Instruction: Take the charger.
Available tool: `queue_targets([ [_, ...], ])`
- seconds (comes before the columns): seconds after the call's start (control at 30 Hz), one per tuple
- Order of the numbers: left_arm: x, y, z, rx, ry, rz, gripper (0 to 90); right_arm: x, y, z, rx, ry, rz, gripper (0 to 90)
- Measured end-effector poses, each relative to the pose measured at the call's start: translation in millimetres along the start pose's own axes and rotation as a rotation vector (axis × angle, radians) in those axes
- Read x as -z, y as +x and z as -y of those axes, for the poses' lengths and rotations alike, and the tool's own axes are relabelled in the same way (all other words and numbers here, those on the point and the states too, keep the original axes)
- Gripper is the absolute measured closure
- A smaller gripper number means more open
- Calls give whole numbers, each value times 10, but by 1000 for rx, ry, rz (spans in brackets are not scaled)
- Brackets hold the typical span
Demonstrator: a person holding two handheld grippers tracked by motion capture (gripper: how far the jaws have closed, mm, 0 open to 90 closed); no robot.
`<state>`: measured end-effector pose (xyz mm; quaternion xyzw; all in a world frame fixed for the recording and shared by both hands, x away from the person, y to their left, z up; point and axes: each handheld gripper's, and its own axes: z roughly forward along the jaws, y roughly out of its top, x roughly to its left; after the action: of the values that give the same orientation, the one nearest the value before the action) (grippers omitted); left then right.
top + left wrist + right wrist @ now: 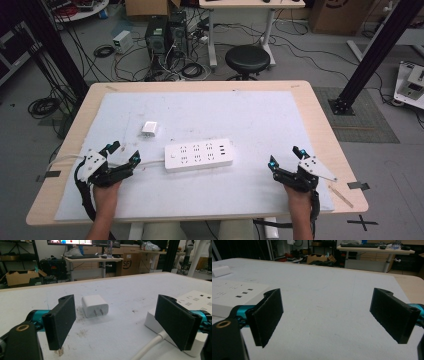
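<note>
Charger [149, 128] beside power strip [199, 155]; both grippers' jaws wide, empty.

The power strip [199, 155] looks like smooth white plastic with a slight gloss, and so does its rounded cable [150, 346]. At about eleven o'clock from it, the charger [95, 306] is the same glossy white plastic, with two dull metal prongs. The left tongs [117, 322] and right tongs [329, 320] carry matt black, finely grained pads on teal metallic-looking mounts. The surface [320, 115] shows pale wood edging under a matt, scuffed white mat [240, 115].
</note>
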<state>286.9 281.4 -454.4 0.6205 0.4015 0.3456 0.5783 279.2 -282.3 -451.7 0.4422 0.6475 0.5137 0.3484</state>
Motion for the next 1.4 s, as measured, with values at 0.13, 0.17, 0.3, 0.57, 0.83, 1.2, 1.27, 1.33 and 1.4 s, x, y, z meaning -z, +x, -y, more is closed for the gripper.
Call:
queue_targets([
  [0.13, -4, -4, 0, -5, 2, -1, 172, 5, -1, 2, -1, -6, -2, 117],
  [0.17, -4, -4, 0, -5, 2, -1, 172, 5, -1, 2, -1, -6, -2, 117],
  [0.3, -6, -7, -1, -8, 4, -3, 172, 13, 3, 5, -12, -4, -3, 117],
  [0.57, -41, -20, -19, -1, 38, -57, 176, 12, 6, 5, -1, -11, 1, 117],
  [0.83, -102, -32, -300, 29, 40, -104, 176, -4, -1, -3, 1, 2, -6, 117],
  [1.2, -327, -74, -820, 59, 160, -100, 176, -4, 11, -5, 8, 7, -5, 117],
  [1.27, -377, -80, -883, 70, 176, -97, 176, -5, 9, -4, 10, 7, -5, 117],
  [1.33, -437, -88, -952, 59, 200, -97, 176, -7, 7, -5, 12, 7, -6, 117],
  [1.4, -496, -99, -1010, 53, 215, -97, 176, -8, 10, -6, 11, 8, -9, 117],
])
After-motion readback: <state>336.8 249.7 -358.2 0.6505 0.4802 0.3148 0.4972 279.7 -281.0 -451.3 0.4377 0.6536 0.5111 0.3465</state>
